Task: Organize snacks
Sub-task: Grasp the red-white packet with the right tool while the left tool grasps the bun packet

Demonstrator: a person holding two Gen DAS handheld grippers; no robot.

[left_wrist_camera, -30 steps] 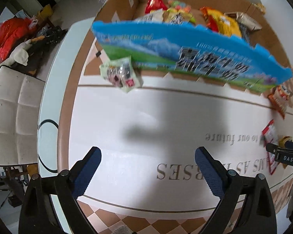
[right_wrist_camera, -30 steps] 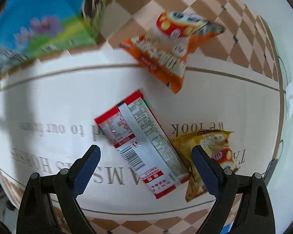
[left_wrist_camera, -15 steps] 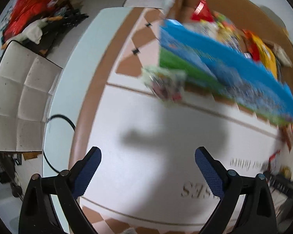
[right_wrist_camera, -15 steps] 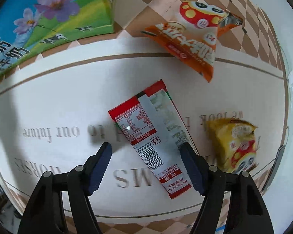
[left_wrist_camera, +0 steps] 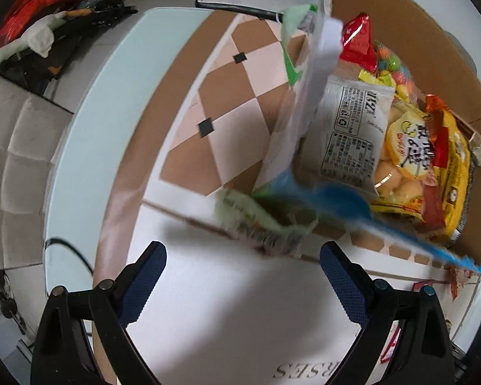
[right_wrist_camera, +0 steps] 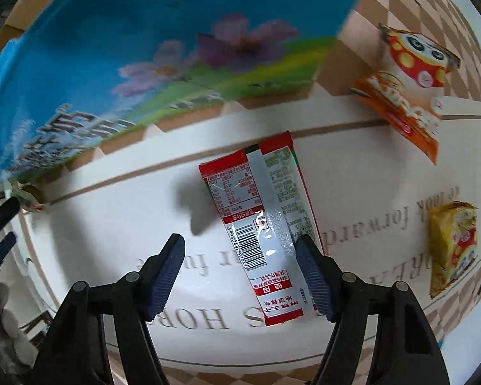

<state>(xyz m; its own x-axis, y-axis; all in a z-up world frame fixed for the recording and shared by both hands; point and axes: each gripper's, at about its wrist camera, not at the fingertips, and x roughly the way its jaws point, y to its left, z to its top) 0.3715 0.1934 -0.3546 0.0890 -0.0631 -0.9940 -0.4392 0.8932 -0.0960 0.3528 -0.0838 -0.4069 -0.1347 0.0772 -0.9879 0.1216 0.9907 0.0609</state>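
In the left wrist view my left gripper (left_wrist_camera: 240, 276) is open and holds nothing, just short of a small green packet (left_wrist_camera: 259, 224). The packet lies on the white mat at the corner of the cardboard snack box (left_wrist_camera: 433, 32), which holds several bags behind its blue flap (left_wrist_camera: 352, 208). In the right wrist view my right gripper (right_wrist_camera: 240, 269) points down, jaws half open, over a red and silver packet (right_wrist_camera: 259, 218) that lies flat. The right fingertip (right_wrist_camera: 311, 272) overlaps the packet's edge. The left fingertip (right_wrist_camera: 170, 266) is clear of it.
An orange snack bag (right_wrist_camera: 410, 93) and a yellow one (right_wrist_camera: 452, 243) lie on the mat to the right. The box's blue printed side (right_wrist_camera: 144, 48) stands just behind the red packet. Past the round table's pale rim (left_wrist_camera: 89, 122) are a white chair (left_wrist_camera: 16, 160) and floor clutter.
My left gripper swung to the box's left corner, so the green packet is now close ahead. My right gripper's jaws narrowed and it shifted until the red packet came between the fingers.
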